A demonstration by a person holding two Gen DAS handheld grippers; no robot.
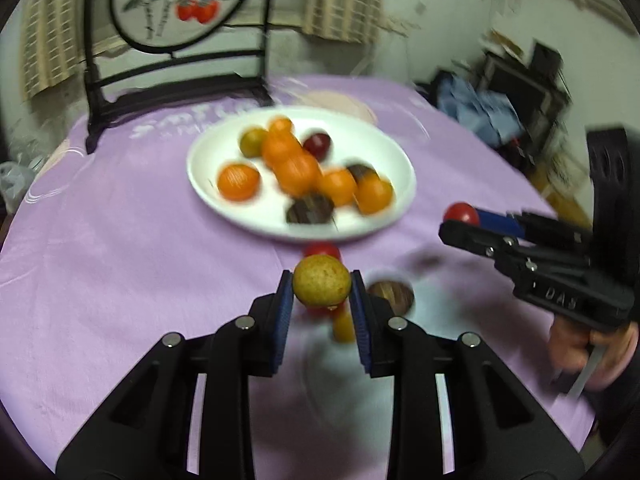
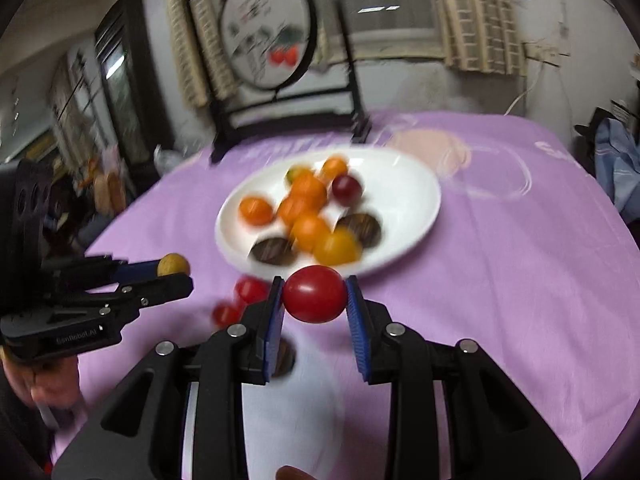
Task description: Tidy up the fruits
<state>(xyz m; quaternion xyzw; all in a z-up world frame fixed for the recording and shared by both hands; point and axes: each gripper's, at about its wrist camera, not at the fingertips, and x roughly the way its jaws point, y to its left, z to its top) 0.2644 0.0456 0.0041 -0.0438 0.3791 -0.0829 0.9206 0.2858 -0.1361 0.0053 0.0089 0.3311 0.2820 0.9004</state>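
Observation:
My left gripper (image 1: pixel 322 285) is shut on a round yellow-brown fruit (image 1: pixel 322 286), lifted above the purple cloth; in the right wrist view that fruit (image 2: pixel 173 265) shows at the left gripper's (image 2: pixel 176 274) tips. My right gripper (image 2: pixel 315 296) is shut on a red tomato (image 2: pixel 315 294), which is also seen as the tomato (image 1: pixel 461 213) in the right gripper (image 1: pixel 460 220) at the right of the left wrist view. A white plate (image 1: pixel 384 148) holds several orange fruits, a dark red one and brown ones. Loose red tomatoes (image 2: pixel 250 289) and a brown fruit (image 1: pixel 392 296) lie on the cloth in front of the plate.
A purple cloth (image 1: pixel 120 260) covers the round table. A black-framed round painted screen (image 1: pixel 176 4) stands at the far edge behind the plate. A hand (image 1: pixel 580 344) holds the right gripper's handle. Blue clothing and dark furniture sit beyond the table at the right.

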